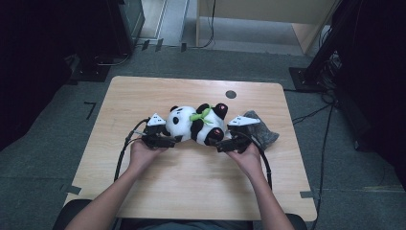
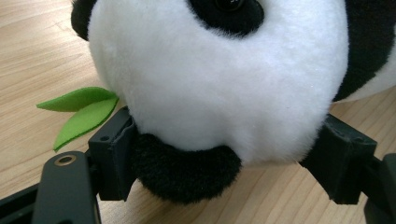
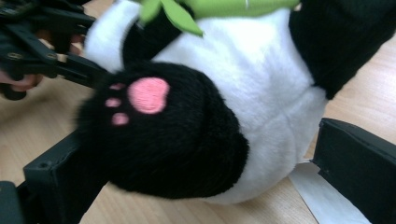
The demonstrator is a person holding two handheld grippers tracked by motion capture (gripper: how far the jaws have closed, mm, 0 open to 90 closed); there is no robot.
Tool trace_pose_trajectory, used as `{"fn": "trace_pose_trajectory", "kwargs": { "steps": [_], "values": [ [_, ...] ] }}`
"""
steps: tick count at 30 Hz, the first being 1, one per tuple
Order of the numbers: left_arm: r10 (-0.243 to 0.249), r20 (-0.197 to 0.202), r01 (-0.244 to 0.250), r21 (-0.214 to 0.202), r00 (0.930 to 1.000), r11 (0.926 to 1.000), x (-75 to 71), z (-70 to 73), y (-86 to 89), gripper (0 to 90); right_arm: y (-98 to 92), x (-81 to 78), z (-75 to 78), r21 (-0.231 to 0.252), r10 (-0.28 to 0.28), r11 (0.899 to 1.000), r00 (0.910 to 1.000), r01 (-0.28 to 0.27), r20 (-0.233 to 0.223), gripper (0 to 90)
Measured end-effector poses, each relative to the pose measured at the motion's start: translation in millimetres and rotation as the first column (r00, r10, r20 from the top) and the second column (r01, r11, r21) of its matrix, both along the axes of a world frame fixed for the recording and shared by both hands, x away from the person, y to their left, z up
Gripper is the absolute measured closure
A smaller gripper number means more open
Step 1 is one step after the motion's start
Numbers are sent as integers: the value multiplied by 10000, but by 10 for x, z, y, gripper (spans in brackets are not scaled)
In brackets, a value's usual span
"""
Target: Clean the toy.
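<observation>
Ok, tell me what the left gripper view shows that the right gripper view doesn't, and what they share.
Left gripper view alone: the panda's white head with a black eye patch, a black ear between the left claw's jaws, and two green felt leaves lying on the table.

Right gripper view alone: a black foot with a pink paw print, the white belly, a white strip on the table, and the other claw farther off.

Shared: the plush panda, a wooden table, and black jaws either side of the toy.

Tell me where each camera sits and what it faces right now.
High view: above the person's side, looking down on the table; forearms and both grippers in view.
Left gripper view: on the left gripper, jaws either side of the panda's head.
Right gripper view: on the right gripper, facing the panda's foot.
All three share the panda.
</observation>
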State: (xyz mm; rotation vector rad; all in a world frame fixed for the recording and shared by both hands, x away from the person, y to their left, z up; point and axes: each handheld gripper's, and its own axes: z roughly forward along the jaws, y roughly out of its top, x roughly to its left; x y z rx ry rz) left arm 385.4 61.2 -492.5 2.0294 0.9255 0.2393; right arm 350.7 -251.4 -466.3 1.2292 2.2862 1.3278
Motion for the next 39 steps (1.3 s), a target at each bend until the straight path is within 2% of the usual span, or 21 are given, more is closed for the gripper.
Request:
{"fn": "trace_pose_trajectory", "kwargs": {
  "steps": [2, 5, 9, 14, 16, 18, 19, 21, 24, 25, 26, 28, 31, 33, 35, 39],
  "values": [
    [2, -7, -2, 5, 10000, 10000, 0, 2, -1, 211, 24, 29, -23, 125, 30, 9999, 9997, -27, -244, 0],
    [26, -46, -27, -14, 10000, 10000, 1, 11, -4, 212, 46, 69, -59, 149, 36, 9999, 9998, -33, -201, 0],
    [67, -138, -67, -22, 9999, 10000, 5, 31, -12, 214, 83, 84, -102, -94, 89, 9999, 9999, -91, -121, 0],
    [185, -324, -190, -129, 9993, 9997, 10, 45, -16, 214, 205, 83, -142, -777, -113, 9969, 9990, 146, 423, 7],
    [202, -334, -205, -92, 9992, 9997, 7, 49, -18, 215, 212, 83, -146, -812, -113, 9966, 9988, 150, 468, 16],
    [210, -339, -213, -99, 9992, 9997, 6, 52, -20, 215, 199, 77, -141, -927, -135, 9955, 9979, 194, 635, 83],
    [213, -340, -217, -113, 9992, 9997, 5, 54, -21, 215, 199, 77, -141, -927, -135, 9955, 9979, 194, 635, 83],
    [208, -328, -213, -137, 9992, 9997, 4, 57, -22, 214, 184, 75, -130, -906, -134, 9957, 9978, 192, 641, 151],
    [159, -327, -168, -289, 9993, 9994, 8, 62, -13, 211, 137, 88, -83, -653, -21, 9979, 9988, 53, 483, 313],
    [121, -315, -134, -401, 9994, 9991, 9, 66, -7, 211, 137, 88, -83, -653, -21, 9979, 9988, 53, 483, 313],
    [75, -257, -88, -510, 9996, 9987, 10, 74, 1, 208, 100, 100, -44, -352, -97, 9993, 9997, 106, 229, 361],
    [-51, -191, 36, -772, 9998, 9970, 8, 99, 17, 206, 81, 105, -21, -232, -112, 9997, 9999, 115, 117, 378],
    [-367, -130, 349, -1174, 9992, 9925, 9, 136, 45, 200, 11, 105, 52, 254, -238, 9994, 9997, 240, -75, 413],
    [-597, 66, 601, -1202, 9982, 9909, -7, 168, 57, 199, -44, 88, 147, 501, -387, 9980, 9992, 391, -97, 427],
    [-831, 380, 869, -1121, 9958, 9899, -34, 206, 71, 199, -59, 85, 175, 553, -400, 9977, 9992, 403, -65, 430],
    [-1225, 1042, 1309, -789, 9870, 9882, -100, 284, 113, 201, -139, 47, 294, 858, -403, 9955, 9991, 412, -121, 448]
  ]
}}
